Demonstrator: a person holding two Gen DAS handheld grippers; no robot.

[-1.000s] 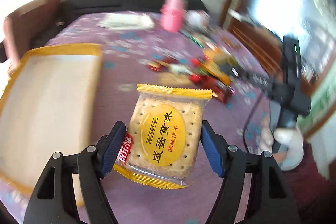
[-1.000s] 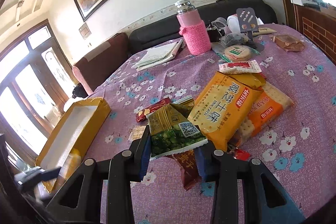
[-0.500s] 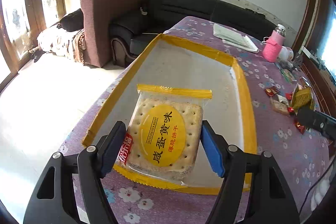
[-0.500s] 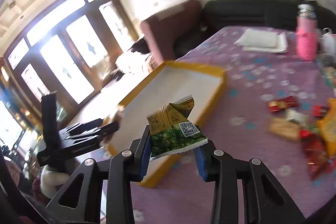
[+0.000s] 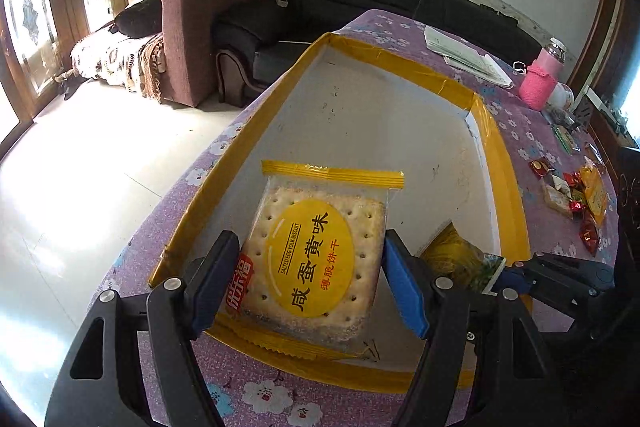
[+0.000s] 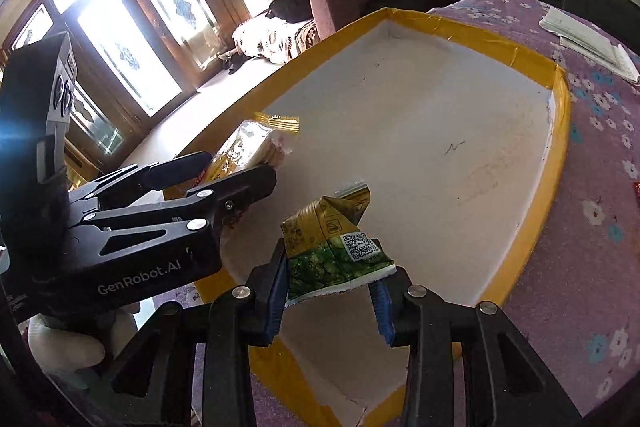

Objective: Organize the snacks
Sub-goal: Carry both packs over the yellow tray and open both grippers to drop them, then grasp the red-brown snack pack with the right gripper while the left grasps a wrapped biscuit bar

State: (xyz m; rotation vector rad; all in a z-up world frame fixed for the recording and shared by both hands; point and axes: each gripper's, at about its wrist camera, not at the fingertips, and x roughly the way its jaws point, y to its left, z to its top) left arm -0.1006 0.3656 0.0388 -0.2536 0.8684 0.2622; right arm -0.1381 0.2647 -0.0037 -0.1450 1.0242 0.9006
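**Both grippers loaded over the tray**

My left gripper [image 5: 312, 279] is clenched on the biscuit pack [image 5: 316, 259], its blue pads pressing the pack's two sides. The pack stands out ahead of the fingers, yellow label facing my camera, above the near end of the tray [image 5: 404, 67], close to the tray's near left corner.

My right gripper [image 6: 332, 291] grips the green packet [image 6: 332, 247] (QR code up) by its lower edge, so the packet juts forward and upward from between the pads. It hangs above the tray's white floor toward the near edge, just right of the left gripper; I cannot tell whether either snack touches the floor.

The tray sits at the left end of the table [image 5: 516, 131]. More snacks [image 5: 572, 195] lie loose well beyond the tray's right rim, and a pink bottle [image 5: 542, 83] stands farther back.
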